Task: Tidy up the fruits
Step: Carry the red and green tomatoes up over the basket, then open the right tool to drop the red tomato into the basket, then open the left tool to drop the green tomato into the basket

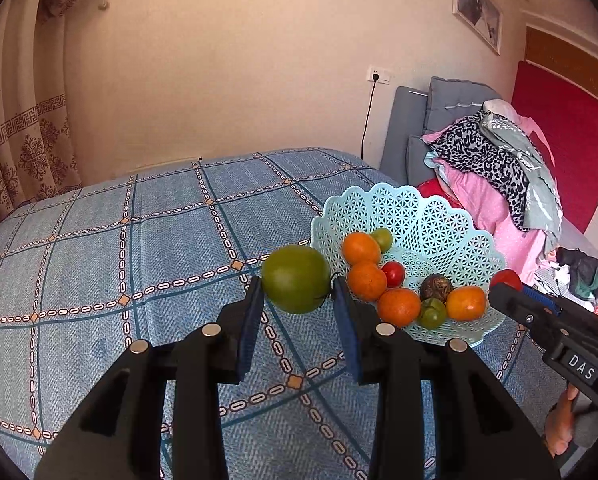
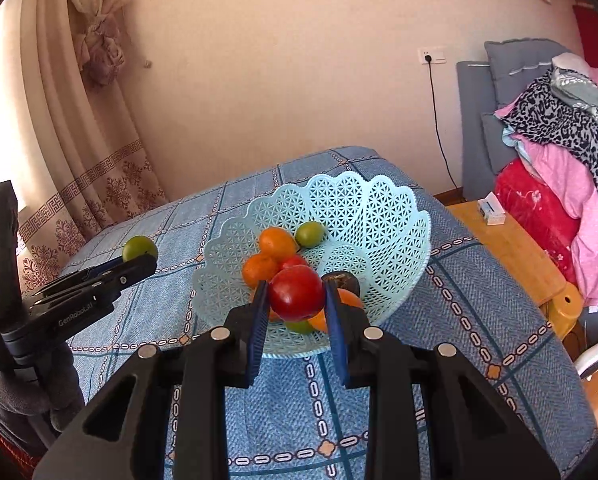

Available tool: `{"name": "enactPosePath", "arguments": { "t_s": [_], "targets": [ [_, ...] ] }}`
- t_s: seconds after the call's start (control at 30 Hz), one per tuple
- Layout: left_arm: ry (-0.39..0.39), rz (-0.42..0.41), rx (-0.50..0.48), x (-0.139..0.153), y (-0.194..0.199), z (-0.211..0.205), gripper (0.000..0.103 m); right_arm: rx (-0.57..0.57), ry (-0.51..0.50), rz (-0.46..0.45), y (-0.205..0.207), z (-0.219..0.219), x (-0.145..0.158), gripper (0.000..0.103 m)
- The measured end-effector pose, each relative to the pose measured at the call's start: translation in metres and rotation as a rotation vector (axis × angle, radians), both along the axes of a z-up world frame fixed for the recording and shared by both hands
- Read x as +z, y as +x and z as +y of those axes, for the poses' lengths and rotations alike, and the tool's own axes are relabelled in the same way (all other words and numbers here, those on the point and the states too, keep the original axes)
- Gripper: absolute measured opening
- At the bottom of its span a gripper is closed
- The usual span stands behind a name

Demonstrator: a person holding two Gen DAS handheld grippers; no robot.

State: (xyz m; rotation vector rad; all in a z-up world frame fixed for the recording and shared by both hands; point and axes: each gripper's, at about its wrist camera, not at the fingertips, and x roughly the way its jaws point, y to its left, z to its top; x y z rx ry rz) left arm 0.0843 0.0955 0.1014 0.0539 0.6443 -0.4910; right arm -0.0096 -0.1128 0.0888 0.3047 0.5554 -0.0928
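My left gripper (image 1: 298,290) is shut on a large green fruit (image 1: 296,279), held above the tablecloth just left of the pale blue lattice basket (image 1: 431,216). My right gripper (image 2: 294,297) is shut on a red fruit (image 2: 296,293), held over the near rim of the basket (image 2: 379,208). In the basket lie several oranges (image 1: 361,248), a small red fruit (image 1: 393,274), small green fruits (image 1: 431,313) and a dark round fruit (image 1: 436,287). The right gripper (image 1: 507,286) shows at the basket's right in the left wrist view. The left gripper (image 2: 141,258) with its green fruit (image 2: 139,249) shows at the left in the right wrist view.
A blue checked cloth (image 1: 159,248) covers the table. Beyond its right edge are a wooden stool (image 2: 511,248) with a small box (image 2: 491,210), a grey sofa and piled clothes (image 1: 495,168). Curtains (image 1: 23,128) hang at the left. A cable (image 1: 366,120) runs down the wall.
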Motion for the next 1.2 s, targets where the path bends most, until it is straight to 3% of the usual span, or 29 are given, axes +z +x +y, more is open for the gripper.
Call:
{"name": "enactPosePath", "arguments": {
  "t_s": [0.33, 0.63, 0.93, 1.2],
  "targets": [
    [0.031, -0.007, -0.031, 0.002, -0.003, -0.022, 0.036, -0.056, -0.060, 0.009, 0.020, -0.019, -0.005, 0.028],
    [0.041, -0.001, -0.049, 0.004, -0.002, -0.040, 0.036, -0.086, -0.049, -0.018, 0.020, -0.028, -0.007, 0.030],
    [0.062, 0.000, -0.100, 0.003, -0.003, -0.071, 0.036, -0.158, -0.009, -0.078, 0.003, -0.045, -0.006, 0.055],
    [0.077, 0.027, -0.150, -0.005, 0.002, -0.104, 0.036, -0.189, 0.016, -0.090, -0.002, -0.054, -0.010, 0.061]
  ]
}}
